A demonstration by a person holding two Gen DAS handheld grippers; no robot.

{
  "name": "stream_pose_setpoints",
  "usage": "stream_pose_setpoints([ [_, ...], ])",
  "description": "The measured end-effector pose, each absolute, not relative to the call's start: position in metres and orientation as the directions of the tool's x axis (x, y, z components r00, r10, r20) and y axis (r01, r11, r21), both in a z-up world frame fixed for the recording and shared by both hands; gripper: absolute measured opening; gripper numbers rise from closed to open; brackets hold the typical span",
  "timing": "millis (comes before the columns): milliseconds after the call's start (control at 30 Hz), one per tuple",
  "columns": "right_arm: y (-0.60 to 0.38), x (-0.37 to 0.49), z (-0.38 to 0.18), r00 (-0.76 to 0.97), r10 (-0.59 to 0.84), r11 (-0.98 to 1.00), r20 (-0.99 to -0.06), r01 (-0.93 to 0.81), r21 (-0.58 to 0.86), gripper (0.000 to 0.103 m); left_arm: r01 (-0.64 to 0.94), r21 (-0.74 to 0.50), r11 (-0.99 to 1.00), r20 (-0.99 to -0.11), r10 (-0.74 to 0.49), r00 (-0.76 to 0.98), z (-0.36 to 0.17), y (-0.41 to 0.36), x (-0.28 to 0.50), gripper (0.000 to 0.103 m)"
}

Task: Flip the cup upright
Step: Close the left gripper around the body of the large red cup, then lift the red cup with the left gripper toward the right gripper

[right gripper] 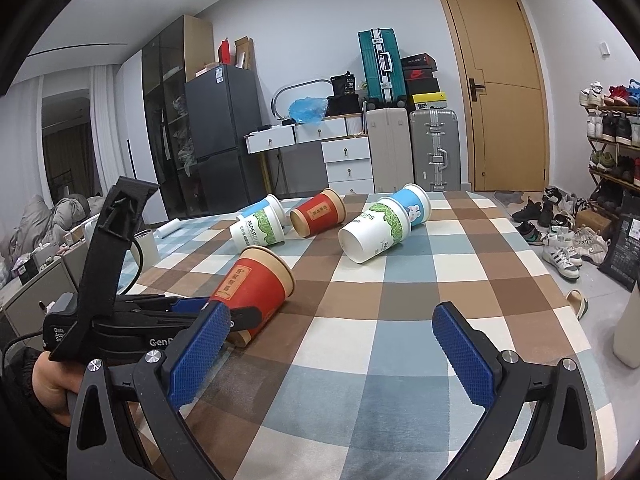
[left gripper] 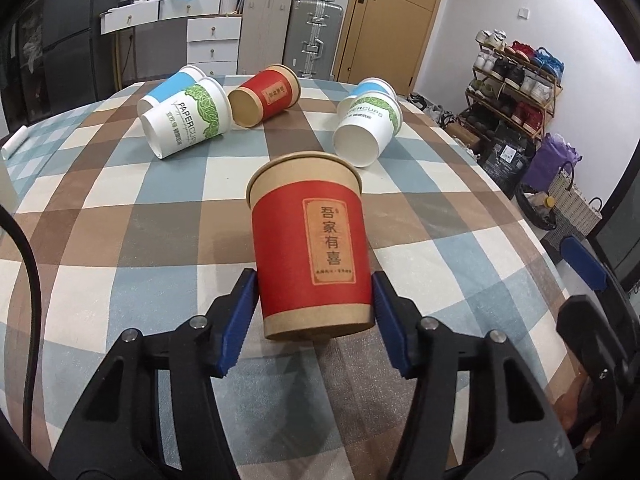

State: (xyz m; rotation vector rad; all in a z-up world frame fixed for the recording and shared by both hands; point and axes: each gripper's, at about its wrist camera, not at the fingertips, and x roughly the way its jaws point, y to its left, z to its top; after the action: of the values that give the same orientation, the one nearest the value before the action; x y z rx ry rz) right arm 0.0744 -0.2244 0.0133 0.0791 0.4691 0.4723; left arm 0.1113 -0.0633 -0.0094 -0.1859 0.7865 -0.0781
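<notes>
L gripper (left gripper: 314, 312) at frame bottom, blue pads either side of red cup (left gripper: 310, 248) near its base, touching or nrly so. Cup centre frame on checked tablecloth (left gripper: 120, 220). Four more cups lie toppled at top.

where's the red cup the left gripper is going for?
Between the left gripper's blue pads, tilted on the checked tablecloth: the red cup, nearer than the other cups.
</notes>
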Motion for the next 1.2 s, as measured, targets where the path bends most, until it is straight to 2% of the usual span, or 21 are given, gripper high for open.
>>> stream_pose_setpoints([
  [633,-0.202,0.062,0.015,0.764,0.488,0.869,-0.422,-0.473,0.149,0.103,-0.073,-0.216,0.974,-0.641,-0.085,0.763,0.020,-0.030,0.032,0.055],
  [1200,-0.194,0.052,0.013,0.746,0.502,0.858,-0.438,-0.494,0.141,0.103,-0.060,-0.219,0.974,-0.660,-0.102,0.744,0.000,-0.052,-0.007,0.055],
])
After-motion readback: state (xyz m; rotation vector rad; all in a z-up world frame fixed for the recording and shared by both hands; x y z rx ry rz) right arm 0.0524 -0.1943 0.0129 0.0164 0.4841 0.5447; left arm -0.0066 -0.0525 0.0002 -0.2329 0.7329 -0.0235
